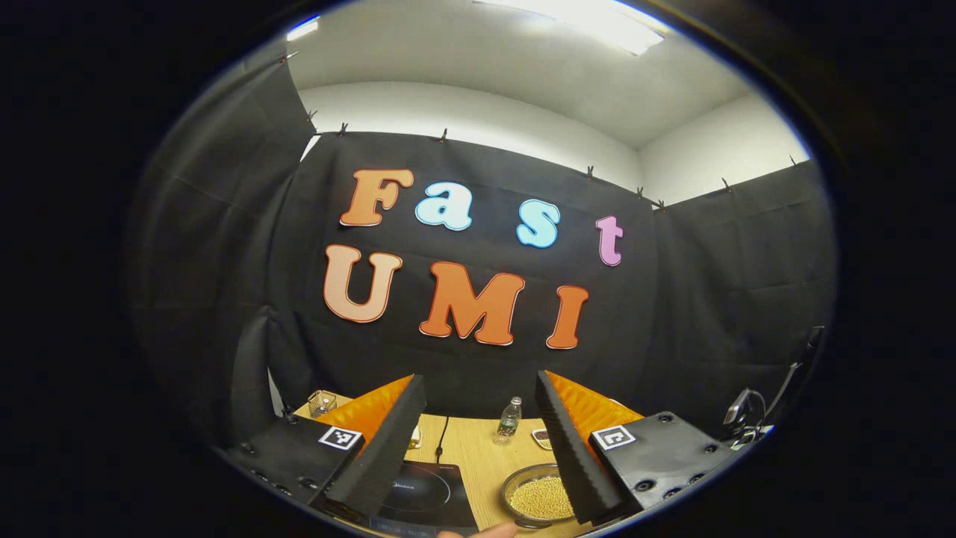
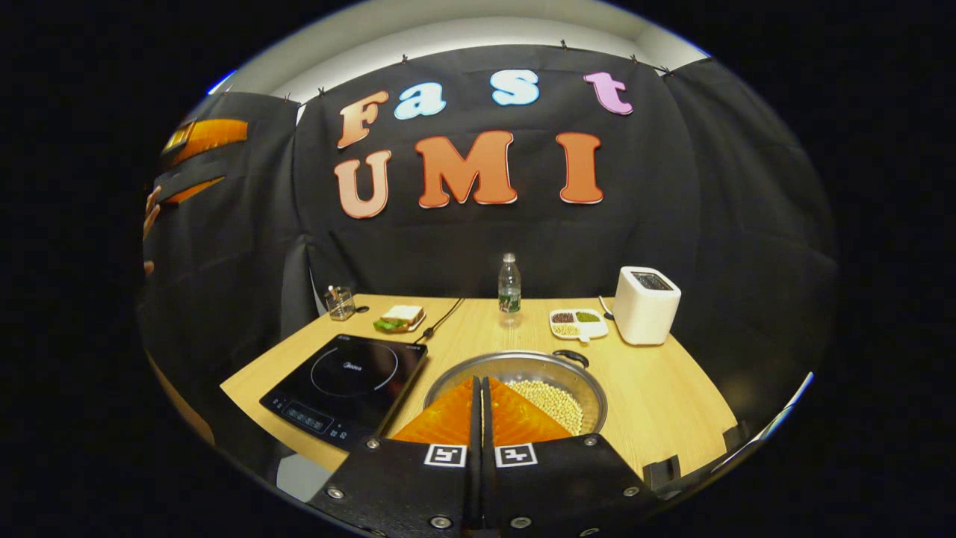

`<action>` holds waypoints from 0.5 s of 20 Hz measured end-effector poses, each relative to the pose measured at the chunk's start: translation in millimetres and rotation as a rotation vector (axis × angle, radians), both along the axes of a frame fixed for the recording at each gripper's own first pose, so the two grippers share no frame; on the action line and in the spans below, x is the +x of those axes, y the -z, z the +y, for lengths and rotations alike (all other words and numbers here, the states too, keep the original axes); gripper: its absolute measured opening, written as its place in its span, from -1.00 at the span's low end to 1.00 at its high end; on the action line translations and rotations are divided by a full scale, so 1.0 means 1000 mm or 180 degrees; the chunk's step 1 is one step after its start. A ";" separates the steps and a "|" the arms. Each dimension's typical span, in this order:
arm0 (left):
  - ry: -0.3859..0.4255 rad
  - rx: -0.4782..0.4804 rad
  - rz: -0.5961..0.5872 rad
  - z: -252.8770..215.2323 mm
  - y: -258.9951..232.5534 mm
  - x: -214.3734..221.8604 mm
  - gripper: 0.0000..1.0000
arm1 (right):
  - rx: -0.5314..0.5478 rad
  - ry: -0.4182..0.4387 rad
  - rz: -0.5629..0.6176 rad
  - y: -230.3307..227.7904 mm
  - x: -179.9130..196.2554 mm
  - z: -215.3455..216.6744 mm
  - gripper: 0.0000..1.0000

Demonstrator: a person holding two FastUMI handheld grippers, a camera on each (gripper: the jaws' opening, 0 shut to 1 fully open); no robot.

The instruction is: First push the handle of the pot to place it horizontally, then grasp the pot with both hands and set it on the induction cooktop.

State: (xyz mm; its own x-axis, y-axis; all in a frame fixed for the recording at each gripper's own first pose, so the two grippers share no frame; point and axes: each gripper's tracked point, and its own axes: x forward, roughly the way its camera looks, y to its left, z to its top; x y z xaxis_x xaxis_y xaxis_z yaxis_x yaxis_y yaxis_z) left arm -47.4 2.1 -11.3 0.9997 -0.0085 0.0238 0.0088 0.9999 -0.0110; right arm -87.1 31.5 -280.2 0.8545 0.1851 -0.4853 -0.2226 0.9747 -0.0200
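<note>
Right gripper view shows the pot [image 2: 523, 388] of beans resting near the worktop's [image 2: 672, 396] front edge beside the induction cooktop [image 2: 347, 377], not yet lifted, with the right gripper [image 2: 480, 407] clenched empty above it and the left gripper [image 1: 478, 441] spread wide.

The pot [image 2: 523, 388] is partly hidden in the right gripper view, because the right gripper [image 2: 479, 403] sits in front of its near side. You cannot tell if the closed fingers touch the pot. In the left gripper view the pot's right side hides behind a finger [image 1: 571, 456] of the left gripper [image 1: 478, 448], and its near rim is cut off at the bottom. The cooktop [image 1: 426, 493] is cut off there too. The food in the small white tray [image 2: 578, 323] is too small to tell. The left gripper is cut off at the edge of the right gripper view.
</note>
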 end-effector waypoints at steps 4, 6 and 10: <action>-0.0016 0.0029 0.0037 0.003 0.006 -0.001 0.93 | 0.0044 0.0002 0.0291 0.043 -0.023 -0.002 -1.00; -0.0039 0.0057 0.0033 0.006 0.008 -0.003 0.94 | 0.0030 -0.0008 0.0454 0.065 -0.036 -0.004 -1.00; -0.0041 0.0037 0.0049 0.008 0.012 -0.005 0.93 | 0.0062 0.0024 0.0693 0.095 -0.056 -0.004 -1.00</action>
State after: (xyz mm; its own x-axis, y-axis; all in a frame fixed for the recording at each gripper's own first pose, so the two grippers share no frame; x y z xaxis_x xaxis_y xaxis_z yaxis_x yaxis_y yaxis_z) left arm -51.9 10.5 -23.2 1.0000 0.0042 0.0084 -0.0042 1.0000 0.0004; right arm -143.4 27.6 -375.4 0.7313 0.1903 -0.6550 -0.2122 0.9761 0.0467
